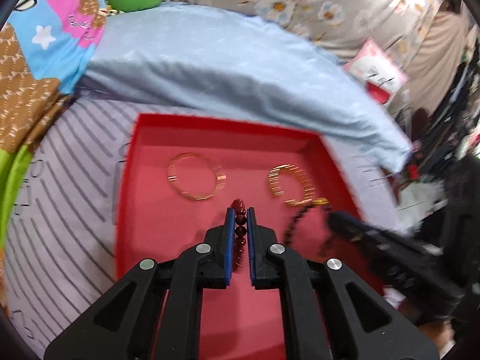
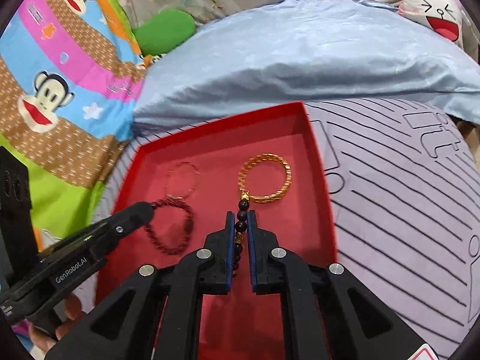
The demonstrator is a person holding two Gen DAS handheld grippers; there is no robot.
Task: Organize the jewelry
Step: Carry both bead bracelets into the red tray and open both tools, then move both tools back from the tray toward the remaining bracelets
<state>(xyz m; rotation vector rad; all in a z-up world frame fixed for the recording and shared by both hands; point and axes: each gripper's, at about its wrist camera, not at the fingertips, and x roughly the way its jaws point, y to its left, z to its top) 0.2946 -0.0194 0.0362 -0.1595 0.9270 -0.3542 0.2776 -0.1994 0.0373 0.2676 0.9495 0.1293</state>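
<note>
Jewelry sits in and over a shallow red tray (image 2: 318,162) that rests on a bed. The left gripper (image 1: 240,210) has its blue-padded fingers nearly closed, pinching a dark red bead bracelet (image 1: 240,225) that runs along the gap between them; from the right wrist view this bracelet (image 2: 172,225) hangs as a loop over the tray's lower left area. The right gripper (image 2: 240,213) is likewise nearly closed, clamping a black bead bracelet (image 2: 242,216) with a small gold charm at its far tip. Just past that charm, at about 1 o'clock from the right gripper, a wide gold bangle (image 2: 265,178) lies flat on the tray floor. At about 11 o'clock, a thin gold bangle (image 2: 182,180) lies flat too, well apart from the wide one. In the left wrist view the thin bangle (image 1: 195,177) is at 11 o'clock and the wide one (image 1: 292,186) at 1 o'clock. The tray stands on a lilac striped sheet (image 2: 405,195); beyond it, at 12 o'clock, lies a pale blue pillow (image 2: 300,54), with a colourful cartoon monkey blanket (image 2: 60,75) at 10 o'clock.
</note>
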